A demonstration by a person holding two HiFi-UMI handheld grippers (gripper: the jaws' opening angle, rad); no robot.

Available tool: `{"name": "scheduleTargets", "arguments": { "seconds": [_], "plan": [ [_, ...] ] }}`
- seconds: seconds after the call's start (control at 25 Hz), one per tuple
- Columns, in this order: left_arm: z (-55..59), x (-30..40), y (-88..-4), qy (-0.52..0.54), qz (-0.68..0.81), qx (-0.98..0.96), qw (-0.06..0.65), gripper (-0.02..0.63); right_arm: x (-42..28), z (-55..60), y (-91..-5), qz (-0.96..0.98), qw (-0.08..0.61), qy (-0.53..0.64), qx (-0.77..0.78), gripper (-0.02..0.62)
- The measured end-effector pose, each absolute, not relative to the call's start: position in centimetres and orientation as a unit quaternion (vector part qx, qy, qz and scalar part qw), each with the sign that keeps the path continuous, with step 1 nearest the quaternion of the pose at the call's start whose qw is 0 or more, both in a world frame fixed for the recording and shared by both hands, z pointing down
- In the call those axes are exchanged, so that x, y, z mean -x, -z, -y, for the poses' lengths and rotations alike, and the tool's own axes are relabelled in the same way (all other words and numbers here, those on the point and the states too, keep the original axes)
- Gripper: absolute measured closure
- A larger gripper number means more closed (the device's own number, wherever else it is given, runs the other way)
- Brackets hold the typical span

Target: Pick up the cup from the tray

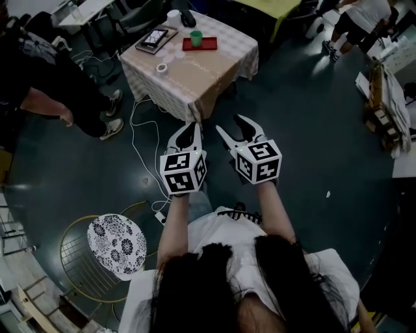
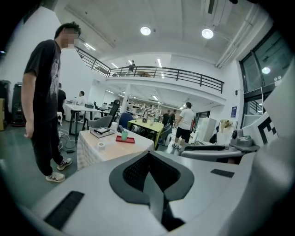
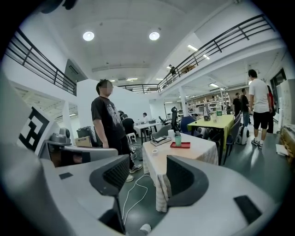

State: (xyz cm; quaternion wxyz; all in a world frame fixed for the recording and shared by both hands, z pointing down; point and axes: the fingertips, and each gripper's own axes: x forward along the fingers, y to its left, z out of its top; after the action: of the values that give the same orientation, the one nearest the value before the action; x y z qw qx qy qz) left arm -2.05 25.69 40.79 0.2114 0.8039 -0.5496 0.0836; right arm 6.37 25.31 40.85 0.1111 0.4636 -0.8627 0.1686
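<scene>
A small green cup (image 1: 195,38) stands on a red tray (image 1: 207,44) at the far side of a cloth-covered table (image 1: 195,75). Both grippers hover over the dark floor, well short of the table and pointing at it. My left gripper (image 1: 190,127) is shut with nothing in it; in the left gripper view its pads (image 2: 148,170) meet, and the cup (image 2: 124,135) and tray (image 2: 125,139) show far beyond. My right gripper (image 1: 229,125) is open and empty. In the right gripper view the table's near corner (image 3: 159,184) shows through its gap (image 3: 147,167), with the cup (image 3: 178,139) far behind.
On the table lie a tape roll (image 1: 162,67), a tablet on a box (image 1: 156,38) and a white cup (image 1: 173,16). A person (image 1: 58,84) stands left of the table. A white cable (image 1: 140,140) trails on the floor. A patterned stool (image 1: 117,246) stands near left.
</scene>
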Motion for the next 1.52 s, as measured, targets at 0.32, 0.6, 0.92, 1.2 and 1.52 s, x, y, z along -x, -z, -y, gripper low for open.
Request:
{"name": "scheduleTargets", "arguments": {
  "seconds": [0.32,0.6,0.92,1.2,1.52],
  "plan": [
    [-17.5,4.1,-40.8,-0.081,0.541,-0.807,0.224,0.601,-4.3,-17.6,-41.1,0.858,0.112,-0.173,-0.471,0.327],
    [-11.6,6.2,-39.6,-0.081,0.537,-0.811,0.216,0.601,-2.1,-12.5,-40.5,0.854,0.118,-0.169,-0.478,0.316],
    [-6.7,7.7,-40.1,-0.101,0.513,-0.823,0.22,0.601,-0.6,-8.1,-40.8,0.84,0.126,-0.17,-0.499,0.312],
    [-3.6,9.0,-40.5,-0.103,0.51,-0.824,0.223,0.601,-0.2,-5.2,-41.0,0.827,0.131,-0.168,-0.52,0.307],
    [-1.2,9.6,-40.9,-0.104,0.511,-0.824,0.221,0.601,-0.6,-2.7,-41.7,0.821,0.134,-0.177,-0.526,0.281]
  ]
}}
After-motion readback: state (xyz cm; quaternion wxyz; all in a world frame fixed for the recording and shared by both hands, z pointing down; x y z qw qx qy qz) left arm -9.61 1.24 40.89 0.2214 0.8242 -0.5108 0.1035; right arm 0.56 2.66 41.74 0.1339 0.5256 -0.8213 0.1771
